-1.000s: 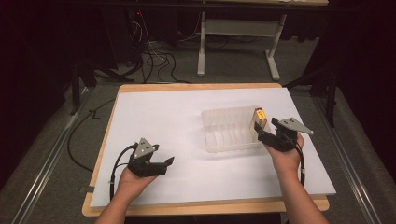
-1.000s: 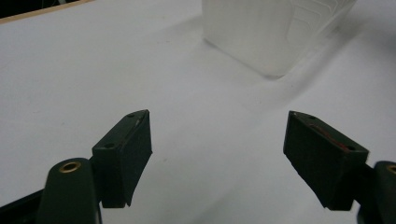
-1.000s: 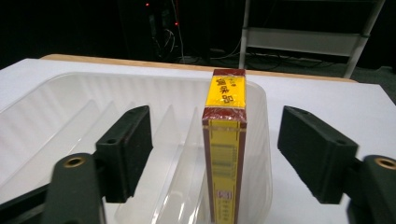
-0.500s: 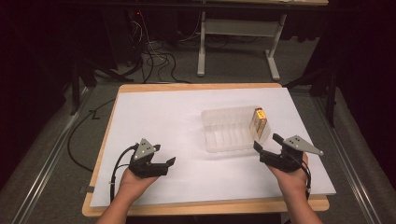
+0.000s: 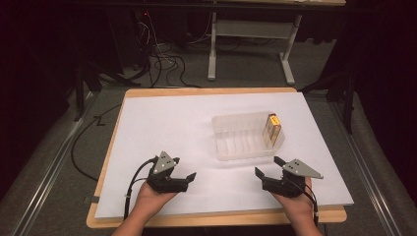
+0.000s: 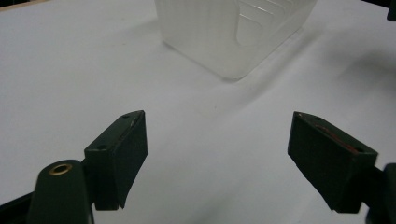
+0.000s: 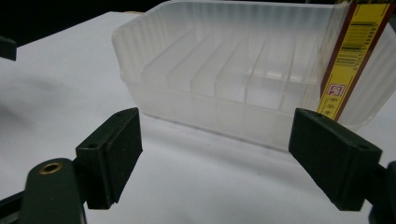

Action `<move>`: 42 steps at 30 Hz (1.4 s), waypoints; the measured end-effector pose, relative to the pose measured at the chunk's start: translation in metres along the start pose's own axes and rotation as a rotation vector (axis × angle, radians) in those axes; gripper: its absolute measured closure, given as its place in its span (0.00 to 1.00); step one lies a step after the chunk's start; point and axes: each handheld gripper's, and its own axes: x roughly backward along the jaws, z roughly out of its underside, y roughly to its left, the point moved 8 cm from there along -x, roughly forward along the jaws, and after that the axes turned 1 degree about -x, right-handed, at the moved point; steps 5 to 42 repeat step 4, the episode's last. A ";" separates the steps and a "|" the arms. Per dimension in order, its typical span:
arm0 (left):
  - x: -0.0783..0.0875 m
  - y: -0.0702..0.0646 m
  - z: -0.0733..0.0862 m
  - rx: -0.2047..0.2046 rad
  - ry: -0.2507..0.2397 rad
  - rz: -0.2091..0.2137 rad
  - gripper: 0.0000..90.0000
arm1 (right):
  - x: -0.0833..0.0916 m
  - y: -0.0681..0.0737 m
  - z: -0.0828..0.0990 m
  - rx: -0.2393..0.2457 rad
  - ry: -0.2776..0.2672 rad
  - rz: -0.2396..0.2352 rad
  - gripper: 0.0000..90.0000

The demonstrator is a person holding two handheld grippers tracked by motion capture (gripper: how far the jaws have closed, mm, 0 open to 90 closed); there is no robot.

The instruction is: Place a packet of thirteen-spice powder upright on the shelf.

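Translucent plastic bin (image 5: 244, 137): rectangular, ribbed walls, moulded dividers across its floor; stands on the white table sheet (image 5: 162, 128), right of centre. One yellow carton (image 5: 273, 131) with brown edging and a barcode stands upright at its right end. Left gripper (image 5: 178, 181): jaws apart, empty, near the front edge. Right gripper (image 5: 268, 175): jaws apart, empty, just before the bin.

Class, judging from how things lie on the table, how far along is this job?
Done: one yellow box stands in the clear tray's right end slot. In hand: nothing; the left gripper and right gripper are open, near the table's front edge. Left: the other slots are empty.
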 end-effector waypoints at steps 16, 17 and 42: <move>-0.002 -0.004 0.001 0.002 0.004 0.004 0.22 | 0.001 -0.005 0.001 -0.004 0.002 0.004 0.21; -0.002 -0.004 0.001 0.002 0.004 0.004 0.22 | 0.001 -0.005 0.001 -0.004 0.002 0.004 0.21; -0.002 -0.004 0.001 0.002 0.004 0.004 0.22 | 0.001 -0.005 0.001 -0.004 0.002 0.004 0.21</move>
